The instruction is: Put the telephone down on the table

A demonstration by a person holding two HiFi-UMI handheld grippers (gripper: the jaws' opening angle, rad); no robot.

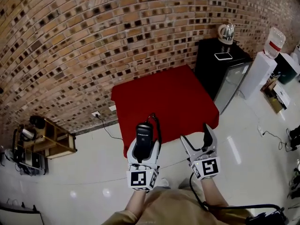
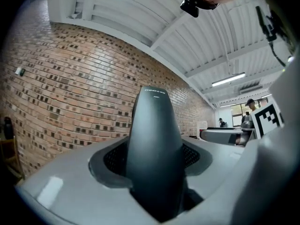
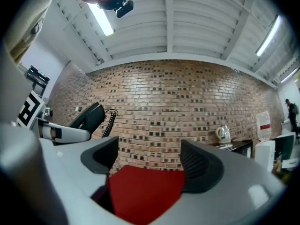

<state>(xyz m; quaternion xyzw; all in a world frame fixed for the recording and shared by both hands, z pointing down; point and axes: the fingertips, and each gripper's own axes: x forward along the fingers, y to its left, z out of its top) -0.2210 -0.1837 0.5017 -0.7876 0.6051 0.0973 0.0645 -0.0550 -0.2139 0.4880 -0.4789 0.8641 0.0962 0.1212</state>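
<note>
Red cloth covers the table (image 1: 164, 95), which stands ahead of both grippers, past their fingertips and against a brick wall (image 1: 93, 41). We have the left gripper (image 1: 143, 146) clamped on the telephone (image 2: 154, 149), a black handset pinched by its lower part between the two dark pads. Its long axis runs along the jaws, so it points the way the gripper does: forward and a little upward, toward the table. Its tapered end sticks out beyond the fingertips. A coiled cord (image 1: 158, 128) hangs off it on the side facing the right gripper (image 1: 195, 134). The handset is in the air near the table's closest edge, not resting on the cloth. The right gripper sits just beside the left. Its jaws are wide apart with nothing between them, and we see only the red table through the gap.
</note>
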